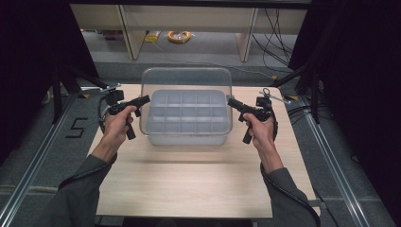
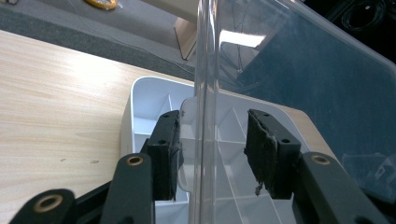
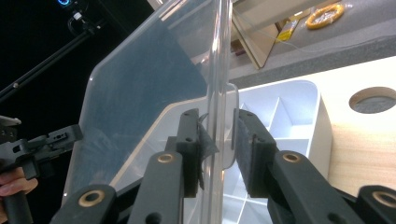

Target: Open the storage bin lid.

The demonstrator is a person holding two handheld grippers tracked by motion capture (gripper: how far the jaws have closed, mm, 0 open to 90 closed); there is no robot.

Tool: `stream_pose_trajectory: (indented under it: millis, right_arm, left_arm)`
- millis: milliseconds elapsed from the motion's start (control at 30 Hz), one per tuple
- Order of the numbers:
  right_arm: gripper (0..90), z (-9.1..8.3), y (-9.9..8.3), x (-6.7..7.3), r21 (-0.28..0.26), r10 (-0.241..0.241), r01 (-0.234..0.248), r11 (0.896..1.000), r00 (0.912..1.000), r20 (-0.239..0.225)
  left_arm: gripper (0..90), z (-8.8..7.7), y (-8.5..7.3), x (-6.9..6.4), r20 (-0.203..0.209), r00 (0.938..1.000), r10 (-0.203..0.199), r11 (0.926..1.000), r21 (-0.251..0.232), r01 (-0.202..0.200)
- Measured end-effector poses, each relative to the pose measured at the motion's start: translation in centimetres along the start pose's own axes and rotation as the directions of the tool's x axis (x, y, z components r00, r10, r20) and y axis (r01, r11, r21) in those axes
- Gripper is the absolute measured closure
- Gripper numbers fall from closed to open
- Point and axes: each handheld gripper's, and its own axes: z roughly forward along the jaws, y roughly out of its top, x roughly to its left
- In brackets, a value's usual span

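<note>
Overhead; two close tool cameras

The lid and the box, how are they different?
The lid is see-through and stands up; the box is white and lies flat on the table. The lid is one plain sheet; the box is split into little compartments. Both are plastic with rounded corners.

A black figure "5" [image 1: 77,127] is marked on the grey floor [image 1: 47,156], just left of the bench [image 1: 189,184], in the high view. Nothing else readable shows: no label, brand or lettering can be made out in either gripper view.
</note>
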Motion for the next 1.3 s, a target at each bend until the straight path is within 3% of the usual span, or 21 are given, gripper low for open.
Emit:
stream_pose_trajectory:
  millis: [167, 267, 300, 333, 367, 433, 533, 600, 633, 700, 733, 833, 867, 933, 1000, 1033, 1167, 1200, 1300]
  right_arm:
    - [73.1, -1.3, -0.8, 0.8, -0.006, -0.008, 0.008, 1.000, 1.0000, 0.000]
    - [73.4, -2.3, -1.4, 1.3, -0.006, -0.002, 0.002, 1.000, 0.9999, -0.011]
    - [73.4, -2.5, -1.6, 1.3, -0.013, -0.033, 0.033, 0.999, 0.9994, -0.012]
    - [73.4, -2.9, -1.9, 1.7, -0.006, -0.021, 0.021, 1.000, 0.9997, -0.009]
    - [73.5, -3.3, -2.5, 1.9, -0.012, -0.056, 0.056, 0.998, 0.9984, -0.007]
    - [73.6, -3.6, -2.9, 2.1, -0.009, -0.047, 0.047, 0.999, 0.9989, -0.001]
    - [74.1, -4.3, -4.1, 2.3, -0.010, -0.073, 0.073, 0.997, 0.9971, -0.021]
    - [74.2, -4.4, -4.3, 2.4, -0.011, -0.049, 0.049, 0.999, 0.9984, -0.027]
    - [74.2, -4.5, -4.5, 2.3, -0.014, -0.078, 0.078, 0.997, 0.9966, -0.025]
    - [74.4, -4.9, -5.0, 2.5, -0.004, -0.049, 0.049, 0.999, 0.9985, -0.026]
    - [74.4, -5.0, -5.2, 2.4, -0.011, -0.075, 0.075, 0.997, 0.9969, -0.022]
    - [74.6, -5.7, -6.0, 2.4, -0.003, -0.078, 0.078, 0.997, 0.9965, -0.030]
    - [74.7, -5.9, -6.2, 2.7, -0.002, -0.051, 0.051, 0.999, 0.9982, -0.031]
    - [75.1, -6.3, -6.8, 2.7, -0.006, -0.073, 0.073, 0.997, 0.9967, -0.035]
    - [75.2, -6.8, -7.3, 2.9, 0.006, -0.049, 0.049, 0.999, 0.9981, -0.036]
    - [75.5, -7.1, -7.8, 2.7, -0.001, -0.072, 0.072, 0.997, 0.9966, -0.040]
    - [75.6, -7.7, -8.5, 3.0, 0.016, -0.052, 0.053, 0.998, 0.9979, -0.038]
    - [75.7, -7.8, -8.7, 2.8, 0.008, -0.079, 0.080, 0.997, 0.9962, -0.036]
    - [75.9, -8.4, -9.5, 2.8, 0.019, -0.052, 0.053, 0.998, 0.9980, -0.035]
  left_arm:
    - [55.1, -1.6, -1.0, -0.5, 0.016, 0.9995, 0.028, 0.9995, -0.012, -0.028]
    - [54.8, -2.3, -1.8, -0.5, 0.031, 0.9994, 0.016, 0.9999, -0.008, -0.015]
    - [54.8, -2.5, -2.0, -0.4, 0.035, 0.9991, 0.022, 0.9997, -0.005, -0.022]
    - [54.9, -2.7, -2.3, -0.4, 0.041, 0.9990, 0.018, 0.9998, -0.008, -0.018]
    - [54.5, -2.9, -2.5, -0.3, 0.044, 0.9987, 0.025, 0.9996, -0.010, -0.025]
    - [54.2, -3.3, -3.1, -0.1, 0.048, 0.9985, 0.027, 0.9995, -0.014, -0.027]
    - [54.0, -3.8, -3.9, 0.3, 0.058, 0.9979, 0.028, 0.9996, -0.009, -0.027]
    - [54.0, -4.1, -4.5, 0.4, 0.062, 0.9978, 0.023, 0.9997, -0.007, -0.022]
    - [54.1, -4.3, -4.7, 0.4, 0.064, 0.9976, 0.025, 0.9997, -0.006, -0.025]
    - [54.0, -4.5, -5.0, 0.4, 0.065, 0.9973, 0.034, 0.9994, 0.005, -0.034]
    - [54.0, -4.7, -5.2, 0.4, 0.067, 0.9972, 0.032, 0.9994, 0.006, -0.033]
    - [54.0, -5.5, -5.6, 0.1, 0.068, 0.9960, 0.057, 0.9982, 0.012, -0.058]
    - [54.0, -5.8, -5.9, 0.1, 0.072, 0.9954, 0.062, 0.9979, 0.012, -0.063]
    - [54.0, -6.4, -6.4, 0.0, 0.078, 0.9941, 0.075, 0.9969, 0.017, -0.077]
    - [54.0, -6.9, -7.0, 0.0, 0.085, 0.9931, 0.081, 0.9962, 0.025, -0.083]
    - [54.0, -7.3, -7.6, 0.1, 0.090, 0.9923, 0.085, 0.9956, 0.033, -0.088]
    - [54.3, -7.6, -8.7, 0.3, 0.098, 0.9914, 0.086, 0.9947, 0.048, -0.091]
    - [54.3, -7.8, -9.2, 0.4, 0.103, 0.9912, 0.083, 0.9944, 0.057, -0.089]
    - [55.2, -8.0, -10.0, 0.7, 0.116, 0.9906, 0.073, 0.9934, 0.079, -0.082]
